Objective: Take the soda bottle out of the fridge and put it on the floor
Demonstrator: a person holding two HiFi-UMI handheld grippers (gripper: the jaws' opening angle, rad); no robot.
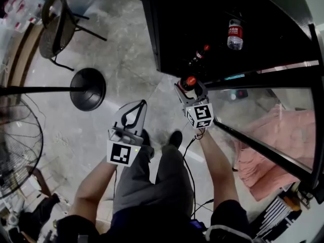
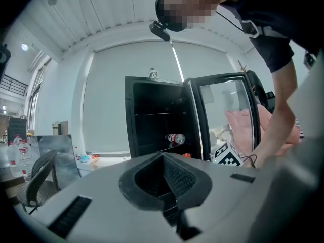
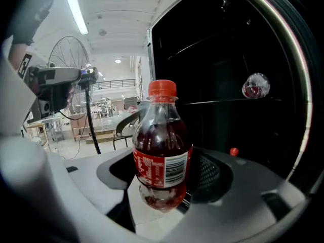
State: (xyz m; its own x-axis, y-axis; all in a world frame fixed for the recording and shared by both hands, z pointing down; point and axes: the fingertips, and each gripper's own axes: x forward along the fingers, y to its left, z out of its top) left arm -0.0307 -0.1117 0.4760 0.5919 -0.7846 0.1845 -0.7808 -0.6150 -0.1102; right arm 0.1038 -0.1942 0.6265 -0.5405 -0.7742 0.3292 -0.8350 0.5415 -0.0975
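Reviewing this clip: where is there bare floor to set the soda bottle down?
Bare concrete lies between the round fan base and the fridge, and further up beside the chair. It is crowded around the person's shoes, the cable and under the open glass door.

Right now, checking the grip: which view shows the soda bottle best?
Right gripper view: the soda bottle fills the frame, label clear, between the right hand-held gripper's jaws. Head view shows only its red cap; left gripper view barely anything.
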